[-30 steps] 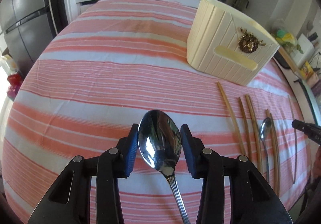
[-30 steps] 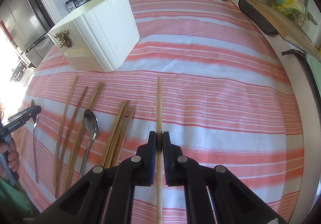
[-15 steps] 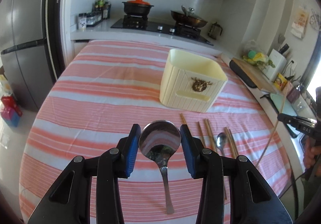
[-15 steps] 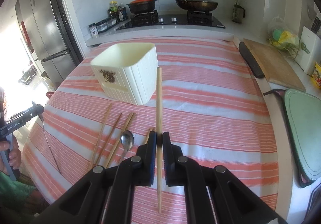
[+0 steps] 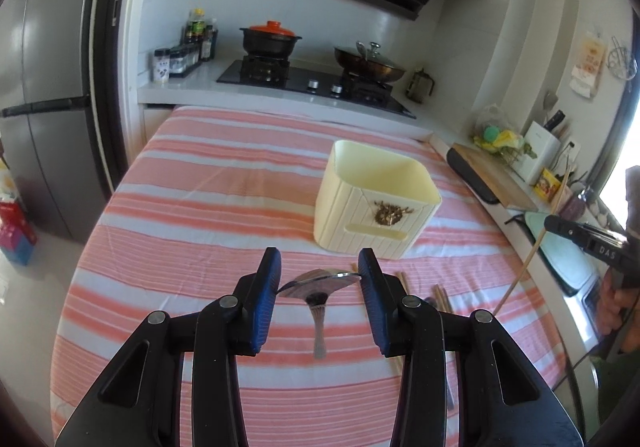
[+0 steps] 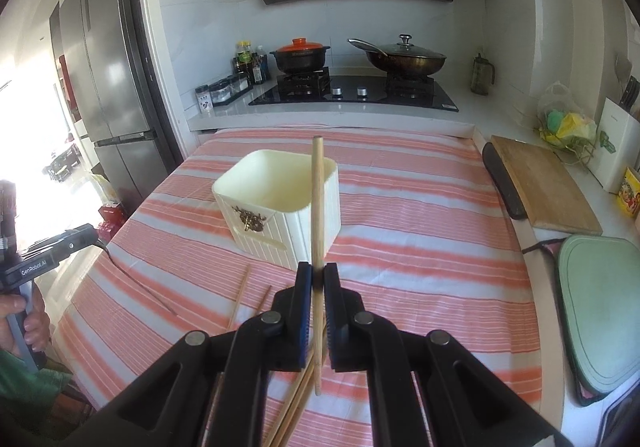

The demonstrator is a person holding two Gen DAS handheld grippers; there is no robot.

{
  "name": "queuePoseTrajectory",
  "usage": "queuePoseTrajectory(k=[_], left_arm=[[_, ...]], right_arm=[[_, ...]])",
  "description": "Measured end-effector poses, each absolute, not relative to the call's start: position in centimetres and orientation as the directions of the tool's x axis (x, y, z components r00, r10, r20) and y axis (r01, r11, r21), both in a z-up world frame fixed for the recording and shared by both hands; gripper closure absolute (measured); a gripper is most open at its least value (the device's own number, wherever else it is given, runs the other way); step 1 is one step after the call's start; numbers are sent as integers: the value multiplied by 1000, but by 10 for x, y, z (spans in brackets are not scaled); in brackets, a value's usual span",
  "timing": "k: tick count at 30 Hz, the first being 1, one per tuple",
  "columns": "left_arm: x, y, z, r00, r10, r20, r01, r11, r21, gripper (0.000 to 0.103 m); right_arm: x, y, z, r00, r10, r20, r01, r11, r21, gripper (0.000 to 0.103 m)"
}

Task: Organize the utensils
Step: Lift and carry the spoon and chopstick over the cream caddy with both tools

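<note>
Left gripper [image 5: 318, 279] was up over the striped tabletop [image 5: 200, 207], jaws narrowed onto a metal spoon [image 5: 320, 285], pads pinching the bowl edges, bowl lying flat between them, handle hanging down below the jaws toward the cloth. Cream utensil holder [image 5: 372, 203] stood ahead of the left jaws and a bit right, upright, open top, gold emblem on the side facing the camera; nothing seen inside. Wooden chopsticks [image 5: 438, 293] lay on the cloth just below and right of the left jaws, mostly hidden by the right finger. Far right of that view the other gripper showed with a hand [image 5: 620, 307] on it.

Right gripper [image 6: 316, 273] was also raised, jaws closed tight on a single chopstick [image 6: 318, 207], which stood nearly upright, top end well above the jaws, bottom end poking out below them. Holder [image 6: 280, 215] sat ahead of the right jaws, slightly left, behind the chopstick in this view; the stick overlapped its right wall but contact could not be told. Loose chopsticks [image 6: 240, 295] lay on the cloth left of and under the right jaws. Wooden cutting board [image 6: 544, 187] was off to the right of the jaws, beyond the cloth edge. Stove with black pot [image 6: 300, 55] and wok was far ahead.
</note>
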State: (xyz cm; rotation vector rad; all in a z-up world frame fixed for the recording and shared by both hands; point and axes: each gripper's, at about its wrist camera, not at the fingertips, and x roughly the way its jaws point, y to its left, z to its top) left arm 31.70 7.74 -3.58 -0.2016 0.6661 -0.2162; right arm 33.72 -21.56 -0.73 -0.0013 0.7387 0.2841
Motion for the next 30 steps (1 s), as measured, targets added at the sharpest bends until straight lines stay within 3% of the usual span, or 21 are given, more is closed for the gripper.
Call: queuePoseTrajectory(k=[12, 24, 27, 30], left_arm=[[344, 85, 16, 770, -316, -554, 193, 943, -269, 63], [446, 54, 106, 803, -375, -464, 279, 923, -263, 63], [477, 39, 93, 783, -376, -495, 277, 924, -264, 63], [508, 25, 60, 733, -378, -565, 264, 924, -275, 63]], right_arm=[[380, -198, 32, 718, 317, -619, -299, 944, 136, 96], [480, -184, 88, 798, 343, -495, -287, 939, 187, 96], [508, -178, 66, 767, 350, -539, -284, 937, 204, 96], [536, -172, 24, 683, 354, -639, -264, 935, 236, 96]])
